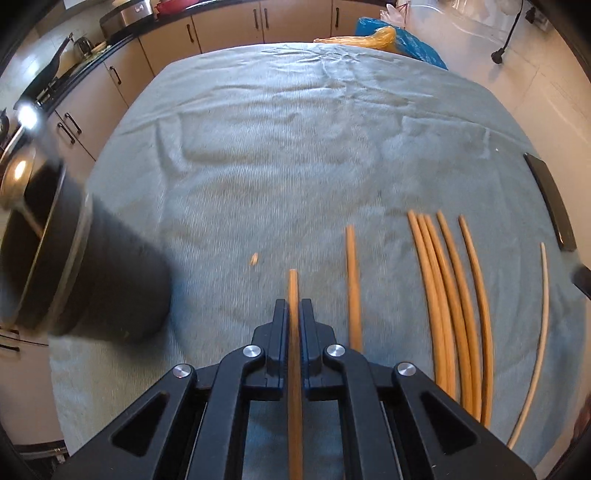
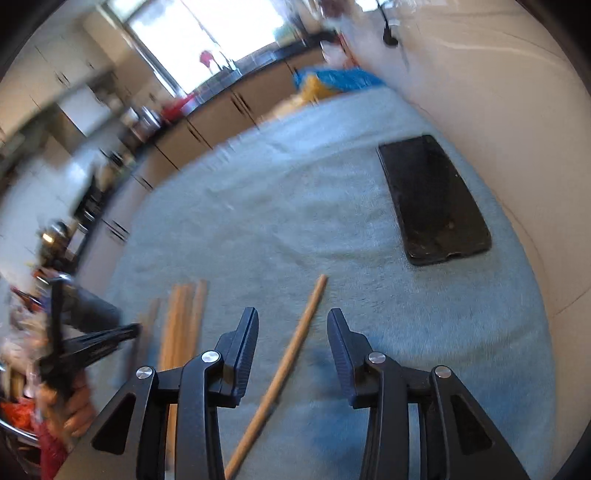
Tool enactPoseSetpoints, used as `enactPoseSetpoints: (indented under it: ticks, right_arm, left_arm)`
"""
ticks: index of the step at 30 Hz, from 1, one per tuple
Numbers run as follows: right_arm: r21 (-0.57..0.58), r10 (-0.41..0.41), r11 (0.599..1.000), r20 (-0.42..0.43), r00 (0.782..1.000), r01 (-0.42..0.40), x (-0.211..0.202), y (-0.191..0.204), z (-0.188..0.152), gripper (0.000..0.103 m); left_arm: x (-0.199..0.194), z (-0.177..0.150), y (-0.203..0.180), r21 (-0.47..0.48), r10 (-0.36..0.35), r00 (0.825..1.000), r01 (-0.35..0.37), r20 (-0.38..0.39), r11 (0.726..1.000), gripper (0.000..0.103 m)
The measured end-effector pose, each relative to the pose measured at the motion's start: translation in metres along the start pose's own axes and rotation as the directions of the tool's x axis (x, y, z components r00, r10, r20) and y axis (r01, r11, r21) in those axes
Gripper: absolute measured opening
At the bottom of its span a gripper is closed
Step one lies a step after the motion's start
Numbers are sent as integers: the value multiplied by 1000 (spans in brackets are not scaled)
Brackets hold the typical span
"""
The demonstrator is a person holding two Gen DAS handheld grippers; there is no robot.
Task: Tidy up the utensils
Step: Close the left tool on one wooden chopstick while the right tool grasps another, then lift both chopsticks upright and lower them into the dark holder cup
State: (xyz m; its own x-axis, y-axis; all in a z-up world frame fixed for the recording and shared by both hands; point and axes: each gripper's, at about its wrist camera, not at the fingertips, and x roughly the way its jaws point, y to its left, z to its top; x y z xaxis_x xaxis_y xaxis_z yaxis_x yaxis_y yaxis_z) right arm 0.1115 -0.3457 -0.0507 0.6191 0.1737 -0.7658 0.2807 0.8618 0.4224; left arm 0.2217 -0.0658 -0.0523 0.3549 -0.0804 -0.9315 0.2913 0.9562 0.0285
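Wooden chopsticks, long thin tan sticks, are what's being sorted here. One tan wooden chopstick [image 1: 293, 295] sits pinched between the fingers of the left gripper [image 1: 294, 308], whose jaws are closed right down on it, with the tip poking out past the fingertips. A second single stick [image 1: 352, 280] lies just beside it on the blue-grey towel-covered surface [image 1: 277, 147], and a bundle of loose tan chopsticks [image 1: 447, 295] lies side by side further toward the right edge, with one pale cream stick [image 1: 541, 314] off on its own.

The right gripper [image 2: 291, 354] has its jaws partly spread around another tan chopstick [image 2: 295, 339] that lies at a slant between them. The pads aren't touching it, so nothing is held on that side.

My guess on handling: these are super light and stiff, smooth and round, so they'll roll or twist in the grip if you pinch near an end. I'd grab around the middle and square to the stick.

Around all that: a dark round metal-rimmed container [image 1: 55, 258] tipped over at the left edge, probably where the sticks go, and a flat black phone-like slab [image 2: 436, 199] near the right edge. Kitchen cabinets [image 1: 229, 26] run along the far side.
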Motion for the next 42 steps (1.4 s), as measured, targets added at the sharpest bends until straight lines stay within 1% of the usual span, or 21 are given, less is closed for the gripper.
enactPoseSetpoints:
  ticks: [2, 4, 6, 7, 9, 11, 13, 15, 16, 18, 20, 21, 23, 25, 27, 30, 31, 32, 37, 39, 42]
  right_arm:
    - [12, -31, 999, -49, 998, 31, 16, 1, 6, 42]
    - [-15, -95, 995, -88, 992, 94, 30, 8, 8, 42]
    - [-29, -140, 990, -99, 985, 138, 37, 13, 9, 42]
    - [-64, -178, 983, -115, 977, 172, 43, 19, 9, 42]
    - [-88, -219, 974, -98, 971, 211, 46, 25, 10, 42]
    - [-140, -272, 956, -95, 958, 258, 51, 34, 11, 35]
    - [-210, -335, 926, -79, 939, 313, 56, 44, 10, 15]
    - [-241, -339, 919, -80, 937, 312, 59, 48, 11, 11]
    - [-243, -329, 922, -84, 941, 300, 59, 50, 11, 7]
    - [-223, -292, 937, -82, 953, 269, 57, 48, 12, 6]
    - [-177, -228, 961, -64, 971, 214, 47, 45, 9, 6]
    - [-163, -208, 966, -43, 977, 199, 40, 46, 6, 6]
    - [-144, -121, 982, 17, 992, 123, 20, 51, 3, 6]
    - [-146, -83, 985, 78, 993, 94, -2, 59, -4, 6]
    - [-154, 17, 988, 159, 987, 8, -29, 66, -11, 6]
    - [-182, 92, 982, 274, 957, -42, -63, 77, -24, 6]
    - [-190, 114, 980, 295, 949, -58, -69, 78, -27, 6]
    - [-202, 135, 977, 329, 935, -70, -78, 81, -33, 6]
    - [-263, 177, 963, 474, 863, -53, -105, 100, -59, 6]
    - [-284, 198, 958, 521, 830, -50, -111, 109, -65, 6]
    - [-299, 217, 953, 565, 796, -48, -125, 117, -79, 6]
  left_arm:
    - [-2, -7, 2, 7, -8, 1000, 8, 8, 1000, 6]
    - [-3, -10, -1, 16, -4, 1000, 3, 16, 1000, 6]
    - [-4, -11, -2, 26, -1, 1000, 1, 24, 1000, 6]
    - [-3, -12, -3, 28, -2, 1000, 1, 27, 1000, 6]
    - [-3, -11, -3, 35, -2, 1000, 1, 30, 999, 6]
    - [-4, -12, -3, 37, -2, 999, 1, 34, 999, 6]
    - [-3, -12, -5, 39, 5, 999, -6, 41, 999, 6]
    - [-4, -13, -5, 37, 5, 999, -7, 53, 999, 6]
    - [-4, -13, -5, 37, -3, 998, 0, 56, 999, 5]
    - [-11, -16, -2, 29, -50, 996, 48, 71, 998, 5]
    - [-22, -18, 0, 26, -55, 992, 53, 112, 998, 5]
    - [-28, -18, 1, 25, -65, 990, 62, 128, 998, 5]
    - [-45, -18, 4, 7, -79, 983, 79, 166, 997, 5]
    - [-66, -21, 6, 1, -77, 972, 79, 224, 997, 5]
    - [-85, -25, 8, -9, -67, 959, 72, 276, 997, 5]
    - [-113, -36, 8, -20, -67, 935, 79, 349, 997, 5]
    - [-118, -38, 8, -21, -66, 929, 78, 364, 997, 5]
    - [-128, -42, 8, -23, -61, 918, 76, 391, 997, 5]
    - [-160, -58, 5, -18, -46, 874, 62, 484, 998, 5]
    - [-168, -63, 3, -17, -42, 866, 59, 498, 998, 5]
    - [-175, -69, 2, -13, -48, 859, 63, 510, 998, 5]
